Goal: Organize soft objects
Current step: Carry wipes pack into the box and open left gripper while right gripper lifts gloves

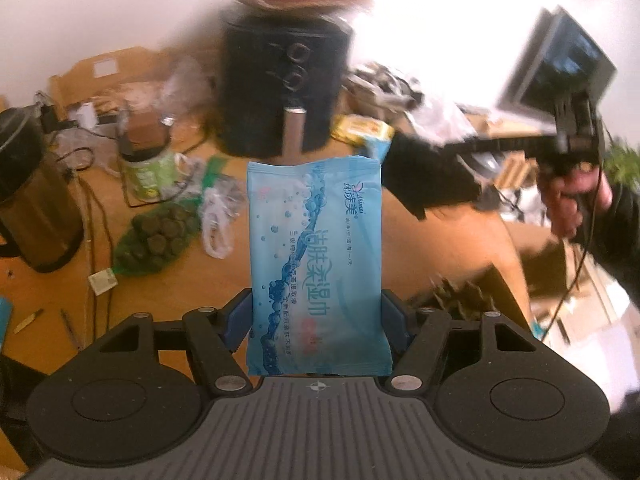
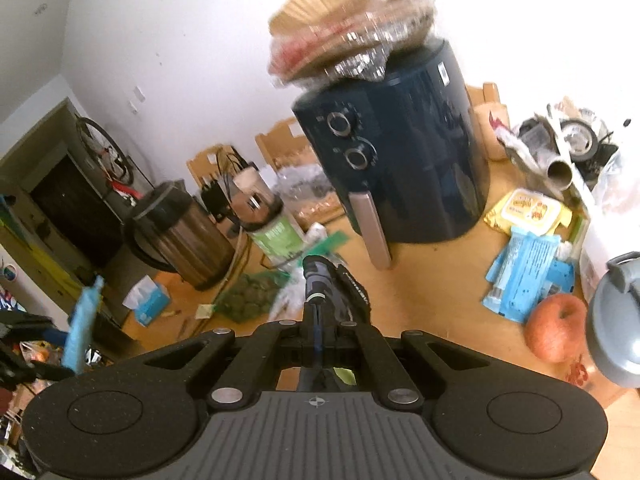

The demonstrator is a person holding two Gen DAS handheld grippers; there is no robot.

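A light blue wet-wipes pack [image 1: 316,264] stands upright between the blue pads of my left gripper [image 1: 318,320], which is shut on its lower half, above the wooden table [image 1: 440,248]. The right wrist view shows the same pack [image 2: 82,320] edge-on at the far left. My right gripper [image 2: 316,312] is shut on a dark cloth item [image 2: 340,288] that sticks out past its fingertips. From the left wrist view, that gripper [image 1: 452,146] is held up at the right by a hand [image 1: 568,204], with the dark cloth item [image 1: 432,176] hanging from it.
A black air fryer [image 2: 400,160] topped with paper liners [image 2: 352,28] stands mid-table. A steel kettle [image 2: 180,236], a green jar [image 2: 280,236] and a green net bag [image 1: 160,236] lie left. A yellow pack [image 2: 528,210], blue packs [image 2: 524,276], an apple [image 2: 554,332] and a grey-lidded cup [image 2: 616,320] lie right.
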